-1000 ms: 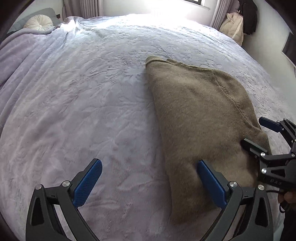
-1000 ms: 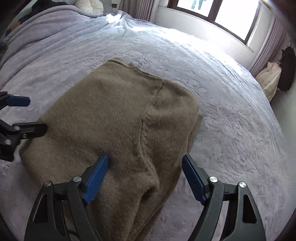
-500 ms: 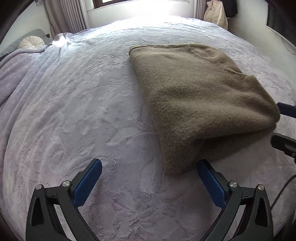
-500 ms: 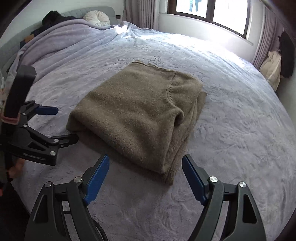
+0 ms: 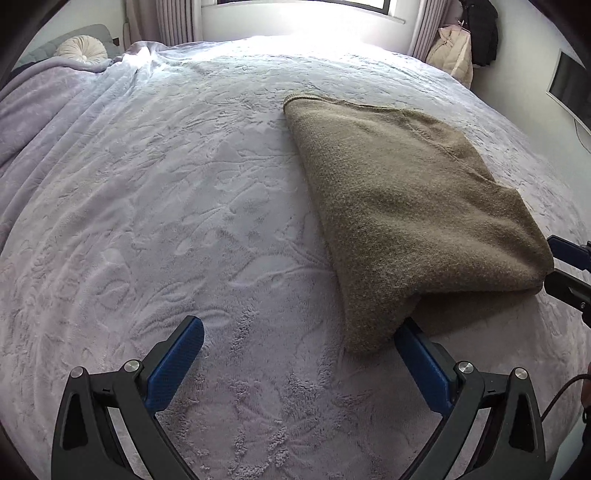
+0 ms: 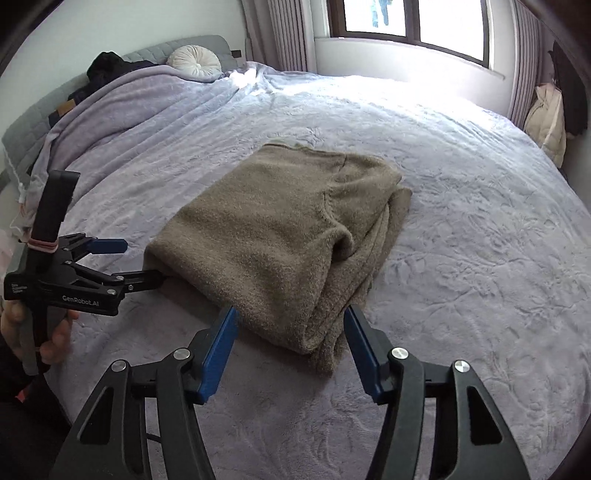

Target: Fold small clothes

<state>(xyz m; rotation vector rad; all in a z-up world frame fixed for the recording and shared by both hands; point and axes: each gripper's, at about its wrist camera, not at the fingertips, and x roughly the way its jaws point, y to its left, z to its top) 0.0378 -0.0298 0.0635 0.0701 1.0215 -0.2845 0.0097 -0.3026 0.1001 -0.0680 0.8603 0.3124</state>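
Observation:
A brown knitted sweater (image 6: 280,236) lies folded into a thick rectangle on the lilac bedspread (image 6: 461,229); it also shows in the left wrist view (image 5: 413,206). My left gripper (image 5: 295,354) is open and empty at the sweater's near left corner, its right finger just below the fold. In the right wrist view the left gripper (image 6: 142,260) stands open at the sweater's left edge. My right gripper (image 6: 290,343) is open and empty, its fingers either side of the sweater's near corner; its fingertips (image 5: 567,249) show at the right edge of the left wrist view.
A round cream cushion (image 6: 194,61) and dark clothes (image 6: 110,68) lie at the headboard. A window (image 6: 413,22) with curtains is behind the bed. A beige bag (image 6: 548,122) and a dark coat hang at the right wall.
Both grippers have pulled back from the sweater and let it lie folded. The left gripper has since come a little closer to its near corner again.

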